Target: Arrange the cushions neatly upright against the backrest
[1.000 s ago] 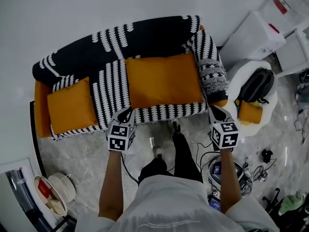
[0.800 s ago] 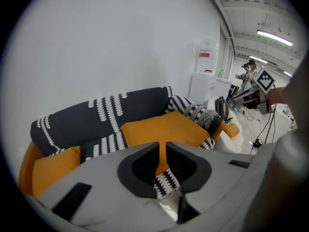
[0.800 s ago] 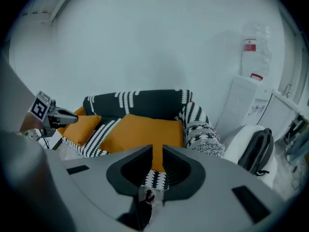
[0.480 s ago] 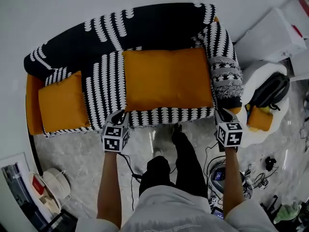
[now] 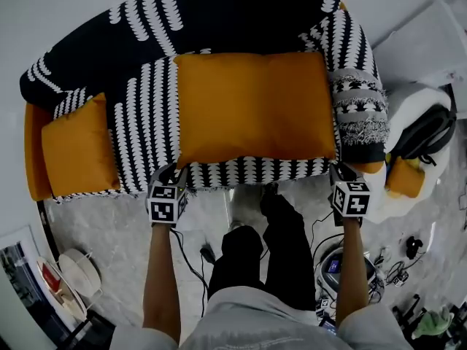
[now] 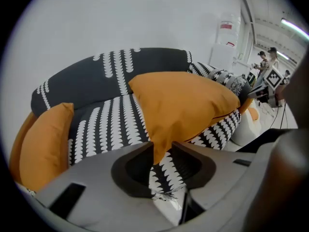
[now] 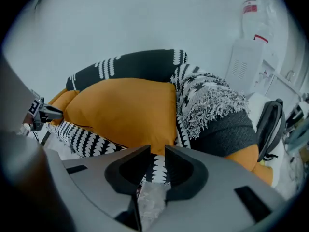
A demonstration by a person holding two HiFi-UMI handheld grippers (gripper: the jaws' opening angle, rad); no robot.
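Two cushions: orange; large cushion (image 5: 252, 108) lay flat on the sofa (image 5: 146, 115) seat, small cushion (image 5: 76, 155) propped at the left end.
Left gripper (image 5: 169, 172): jaws just opened wide, large cushion's near-left corner loose between them.
Right gripper (image 5: 337, 172): jaws just parted, near-right corner at their tips, unpinched.

a large orange cushion (image 5: 255, 104) lies flat on the seat of the black-and-white patterned sofa (image 5: 146, 115). the left gripper (image 5: 171, 172) is at its front left corner and the right gripper (image 5: 338, 170) at its front right corner. both sets of jaws have just been opening; whether the corners lie between them cannot be told from above. a smaller orange cushion (image 5: 76, 148) rests at the sofa's left end.
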